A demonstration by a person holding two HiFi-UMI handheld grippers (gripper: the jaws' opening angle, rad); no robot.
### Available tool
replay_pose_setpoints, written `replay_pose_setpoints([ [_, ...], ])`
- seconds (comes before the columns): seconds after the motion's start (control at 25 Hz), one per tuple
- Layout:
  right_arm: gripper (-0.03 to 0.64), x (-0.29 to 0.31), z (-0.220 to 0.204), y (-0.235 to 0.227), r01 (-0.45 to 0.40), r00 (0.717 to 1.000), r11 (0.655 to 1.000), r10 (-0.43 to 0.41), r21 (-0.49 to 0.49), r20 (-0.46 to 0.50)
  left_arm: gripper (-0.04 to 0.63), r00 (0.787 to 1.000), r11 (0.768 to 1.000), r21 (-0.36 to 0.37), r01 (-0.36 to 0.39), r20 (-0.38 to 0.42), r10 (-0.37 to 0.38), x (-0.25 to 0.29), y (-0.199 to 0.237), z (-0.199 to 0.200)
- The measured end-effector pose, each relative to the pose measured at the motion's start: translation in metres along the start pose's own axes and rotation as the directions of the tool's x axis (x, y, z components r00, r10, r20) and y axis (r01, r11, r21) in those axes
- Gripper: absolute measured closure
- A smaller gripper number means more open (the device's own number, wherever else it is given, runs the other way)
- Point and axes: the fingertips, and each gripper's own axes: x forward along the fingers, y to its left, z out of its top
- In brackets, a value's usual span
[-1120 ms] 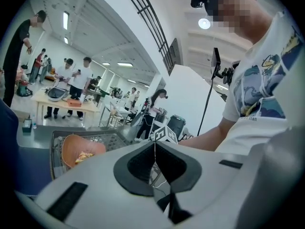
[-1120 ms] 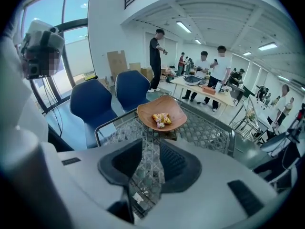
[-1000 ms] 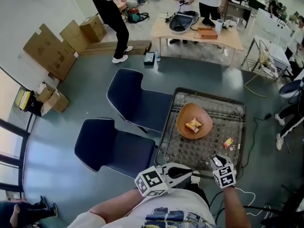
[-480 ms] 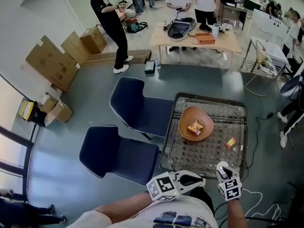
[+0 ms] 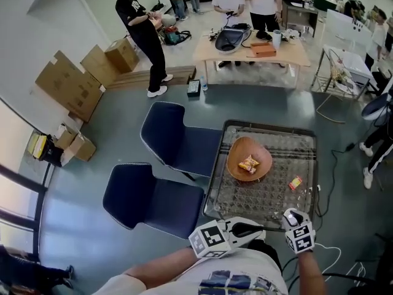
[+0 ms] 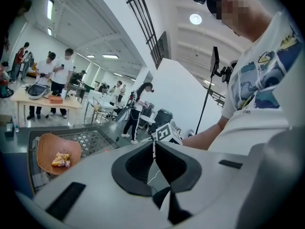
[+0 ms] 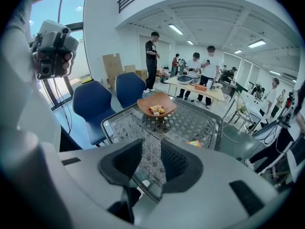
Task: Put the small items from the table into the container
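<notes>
Over the last second both claws have been carried a little toward 3 o'clock in the head view, along the near edge of the bench [image 5: 270, 126], and nothing has been picked up. The right claw [image 5: 295, 214] is now placed almost at 6 o'clock from the red packet [image 5: 295, 182]. That packet lies loose on the patterned top, at about 4 o'clock from the orange bowl [image 5: 260, 149] and well apart from it. The right claw's jaws are held released at the same gap as before, with only the bench seen between them. The left claw [image 5: 259, 230] is clenched on nothing, its jaw tips met. A yellow snack packet [image 5: 249, 163] is already lying in the bowl. The shift is judged to be a line-up on the red packet, which has not yet been reached.
</notes>
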Motion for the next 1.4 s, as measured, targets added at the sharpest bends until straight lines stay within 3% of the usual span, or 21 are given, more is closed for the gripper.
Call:
replay_pose_setpoints([
  [0.36, 0.503, 0.04, 0.0, -0.074, -0.014, 1.0, 0.998, 0.015, -0.06, 0.02, 0.586, 0.992, 0.993, 0.0, -0.116, 0.044, 0.116, 0.032, 0.031, 0.024],
  [0.6, 0.501, 0.063, -0.043, -0.124, -0.03, 0.995, 0.999, 0.026, -0.04, -0.097, 0.586, 0.985, 0.983, -0.074, -0.167, 0.024, 0.17, 0.058, 0.035, 0.03],
  [0.92, 0.453, 0.132, -0.045, -0.167, -0.111, 0.983, 0.992, 0.101, -0.058, -0.152, 0.586, 0.955, 0.946, -0.145, -0.29, 0.017, 0.295, 0.071, 0.054, 0.034],
  [1.2, 0.417, 0.198, -0.06, -0.189, -0.127, 0.971, 0.991, 0.115, -0.047, -0.208, 0.586, 0.922, 0.901, -0.213, -0.378, 0.0, 0.387, 0.068, 0.068, 0.013],
  [1.4, 0.413, 0.217, -0.077, -0.197, -0.135, 0.962, 0.991, 0.125, -0.026, -0.242, 0.586, 0.907, 0.881, -0.237, -0.409, -0.001, 0.421, 0.065, 0.07, 0.011],
])
